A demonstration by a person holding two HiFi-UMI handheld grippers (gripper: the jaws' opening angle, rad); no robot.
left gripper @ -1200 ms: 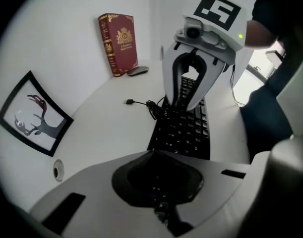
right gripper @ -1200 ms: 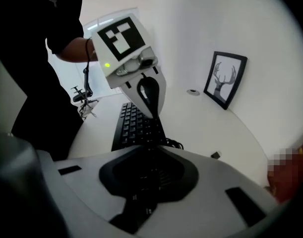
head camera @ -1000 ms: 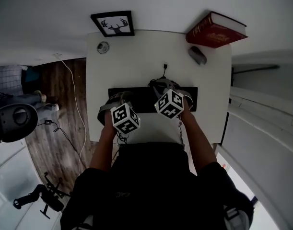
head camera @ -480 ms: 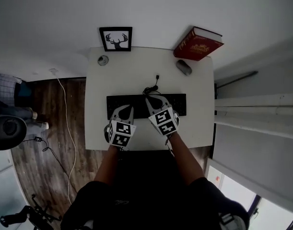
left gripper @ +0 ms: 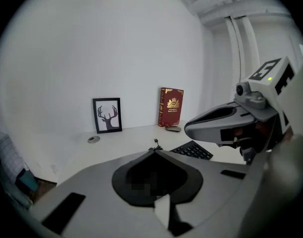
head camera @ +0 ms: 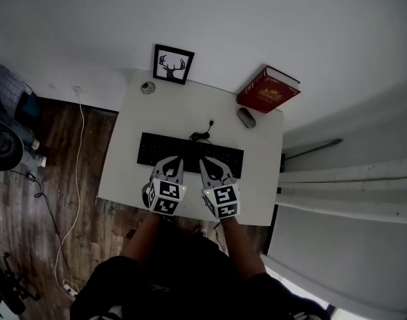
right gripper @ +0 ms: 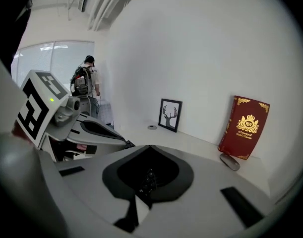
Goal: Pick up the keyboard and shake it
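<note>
A: Keyboard status?
B: Keyboard (head camera: 190, 153) lies flat on the white desk (head camera: 123, 179), mid-desk, long side parallel to the near edge. As far as I can judge it isn't in the air.
A: Grippers?
B: Left gripper (head camera: 172, 164) and right gripper (head camera: 214, 167) sit side by side over its near edge, either side of the middle. Both sets of fingers (right gripper: 191, 207) are fully closed with the tips meeting. Neither gripper view shows anything pinched between them.
A: Progress?
B: Ambiguous. A keyboard lying down under closed, empty fingers fits one yet to be lifted or one shaken and set back. No shake visible here.
A: Build?
B: Slim matte-black rectangular slab with rows of low plastic keys. A thin black cable (head camera: 202, 135) loops off the back edge, so it's tethered. Desk top is smooth, hard and white. Fingers are broad grey moulded plastic with a spade-shaped cut-out where they meet.
A: Surroundings?
B: Grey mouse (head camera: 246, 117) back right. Red gilt hardback (head camera: 268, 90) stands against the wall beside it. Framed stag print (head camera: 173, 65) back left. All are clear of the keyboard.
</note>
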